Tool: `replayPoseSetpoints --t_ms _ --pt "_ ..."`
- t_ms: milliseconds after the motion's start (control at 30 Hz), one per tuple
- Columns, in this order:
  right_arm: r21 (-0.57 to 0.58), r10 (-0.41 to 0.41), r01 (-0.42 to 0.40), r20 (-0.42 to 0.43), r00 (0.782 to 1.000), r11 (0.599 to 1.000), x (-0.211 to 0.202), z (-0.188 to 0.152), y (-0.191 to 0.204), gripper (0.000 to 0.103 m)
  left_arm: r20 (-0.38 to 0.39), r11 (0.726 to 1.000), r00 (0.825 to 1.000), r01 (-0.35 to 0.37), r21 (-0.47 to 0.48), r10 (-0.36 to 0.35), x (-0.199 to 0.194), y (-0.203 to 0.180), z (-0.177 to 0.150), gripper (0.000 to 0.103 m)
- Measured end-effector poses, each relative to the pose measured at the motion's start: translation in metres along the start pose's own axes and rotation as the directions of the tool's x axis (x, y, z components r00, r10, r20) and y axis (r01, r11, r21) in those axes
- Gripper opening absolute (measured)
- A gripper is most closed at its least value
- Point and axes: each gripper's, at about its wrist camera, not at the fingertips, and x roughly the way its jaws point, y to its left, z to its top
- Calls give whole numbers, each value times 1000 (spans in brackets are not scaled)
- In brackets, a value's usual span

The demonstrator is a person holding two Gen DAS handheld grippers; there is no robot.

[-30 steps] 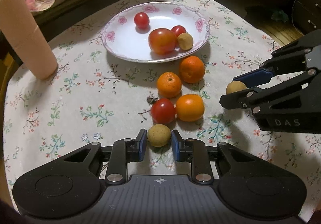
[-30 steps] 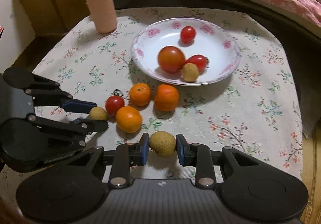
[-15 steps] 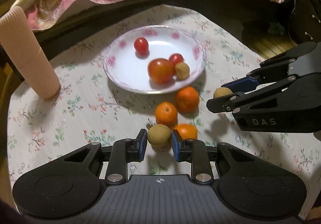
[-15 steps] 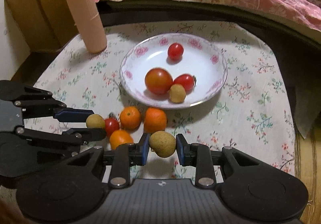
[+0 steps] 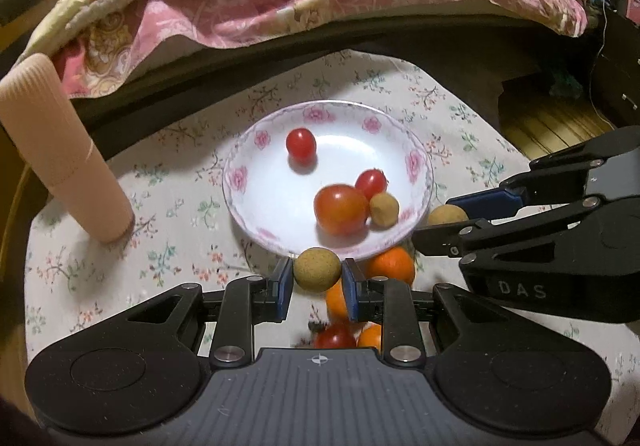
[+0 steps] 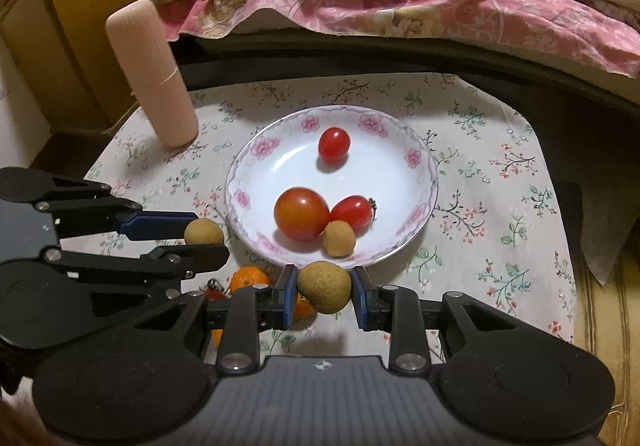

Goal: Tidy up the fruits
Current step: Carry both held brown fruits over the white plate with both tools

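Carry step: my left gripper [image 5: 317,282] and right gripper [image 6: 325,292] each pinch a longan just short of the plate [image 6: 424,162]; next, advance over its rim and release.

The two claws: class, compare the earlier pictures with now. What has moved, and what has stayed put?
Both claws, left and right, each still clamped on a brown longan, have lifted off the cloth and advanced to the plate edge. Unchanged: the plate's three tomatoes and one longan, and the oranges on the cloth.
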Motion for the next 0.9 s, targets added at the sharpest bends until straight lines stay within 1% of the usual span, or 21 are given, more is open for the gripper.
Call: replayPoseSetpoints --t_ms 333,700,900 --pt "41 -21 20 23 1000 999 8 22 -14 31 6 1000 1000 -5 -24 5 13 2 17 34" --pt "34 -52 52 16 998 998 32 40 -20 31 -1 998 1000 -19 -60 19 32 17 26 34" --pt "72 -33 32 6 999 997 42 46 -27 31 -9 998 1000 -17 -64 17 37 19 25 36"
